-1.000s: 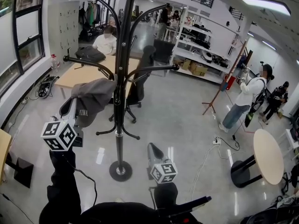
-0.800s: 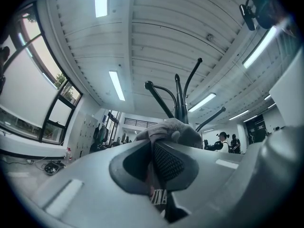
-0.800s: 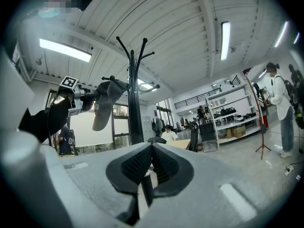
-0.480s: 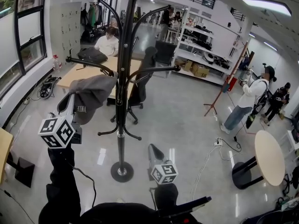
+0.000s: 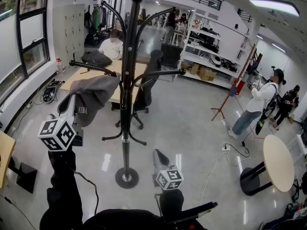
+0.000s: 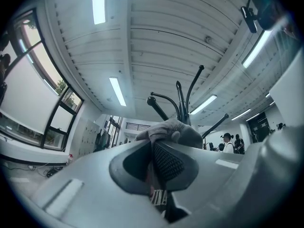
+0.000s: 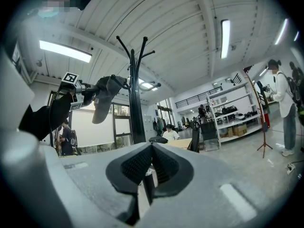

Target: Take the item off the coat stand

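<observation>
The left gripper (image 5: pixel 73 107) was clamped on a grey cap (image 5: pixel 95 91) draped over a coat stand (image 5: pixel 125 104) hook. The right gripper (image 5: pixel 158 158) was closed, empty. Pulling sideways might snag the cap and tip the stand.

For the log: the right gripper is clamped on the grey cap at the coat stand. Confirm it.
Wrong gripper. It is the left gripper that is clamped on the grey cap at the coat stand. The left gripper view shows its jaws shut on the fabric.
</observation>
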Motion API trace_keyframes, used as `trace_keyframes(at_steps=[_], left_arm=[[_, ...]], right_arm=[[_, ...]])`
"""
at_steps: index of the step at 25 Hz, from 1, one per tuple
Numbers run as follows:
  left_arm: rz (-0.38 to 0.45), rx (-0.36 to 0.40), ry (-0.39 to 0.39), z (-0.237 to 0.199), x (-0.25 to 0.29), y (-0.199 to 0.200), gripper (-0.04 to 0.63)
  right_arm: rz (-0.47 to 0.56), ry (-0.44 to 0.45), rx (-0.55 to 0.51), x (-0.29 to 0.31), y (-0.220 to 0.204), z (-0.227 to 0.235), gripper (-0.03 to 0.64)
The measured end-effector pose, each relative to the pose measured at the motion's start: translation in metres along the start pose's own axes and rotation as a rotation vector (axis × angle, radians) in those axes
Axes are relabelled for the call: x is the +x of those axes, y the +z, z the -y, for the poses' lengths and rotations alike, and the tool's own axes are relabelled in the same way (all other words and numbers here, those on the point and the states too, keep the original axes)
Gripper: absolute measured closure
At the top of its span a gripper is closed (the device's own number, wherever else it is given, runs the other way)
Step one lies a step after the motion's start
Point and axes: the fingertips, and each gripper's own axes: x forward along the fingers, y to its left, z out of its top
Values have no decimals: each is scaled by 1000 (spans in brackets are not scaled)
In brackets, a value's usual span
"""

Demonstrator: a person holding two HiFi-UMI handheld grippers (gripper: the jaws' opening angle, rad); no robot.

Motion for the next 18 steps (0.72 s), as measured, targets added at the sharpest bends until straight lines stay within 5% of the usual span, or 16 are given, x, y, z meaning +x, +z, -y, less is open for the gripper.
trace_keyframes(at_steps=[18], left_arm=[[28,38,35,-10,-5,30,578]], right_arm=[[-8,35,4,9,0,-7,615]])
